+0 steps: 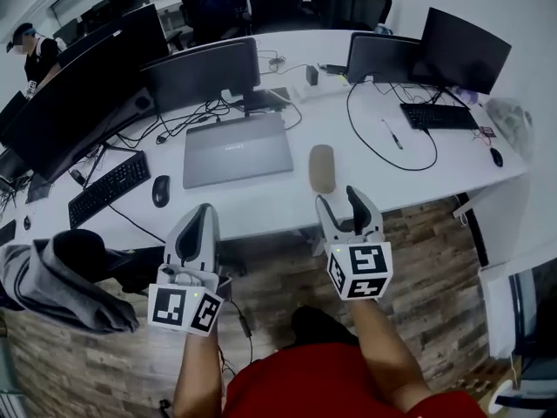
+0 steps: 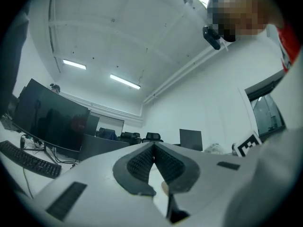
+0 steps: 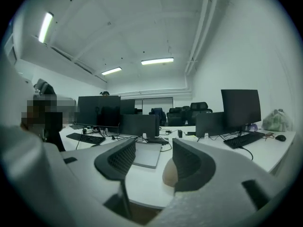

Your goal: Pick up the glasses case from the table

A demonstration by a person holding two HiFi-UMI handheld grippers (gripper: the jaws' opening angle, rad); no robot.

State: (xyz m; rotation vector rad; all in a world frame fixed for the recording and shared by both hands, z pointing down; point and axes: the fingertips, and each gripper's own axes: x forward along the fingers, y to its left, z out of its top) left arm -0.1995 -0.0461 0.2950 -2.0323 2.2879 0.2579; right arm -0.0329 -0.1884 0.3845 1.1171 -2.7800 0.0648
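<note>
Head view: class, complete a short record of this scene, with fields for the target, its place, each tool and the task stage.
target: beige oval glasses case, lying flat
place: white table, near its front edge, right of the closed grey laptop
right tool: jaws apart, empty, pointing at the case, not touching it
left tool: jaws together, empty
task stage: case not yet grasped
</note>
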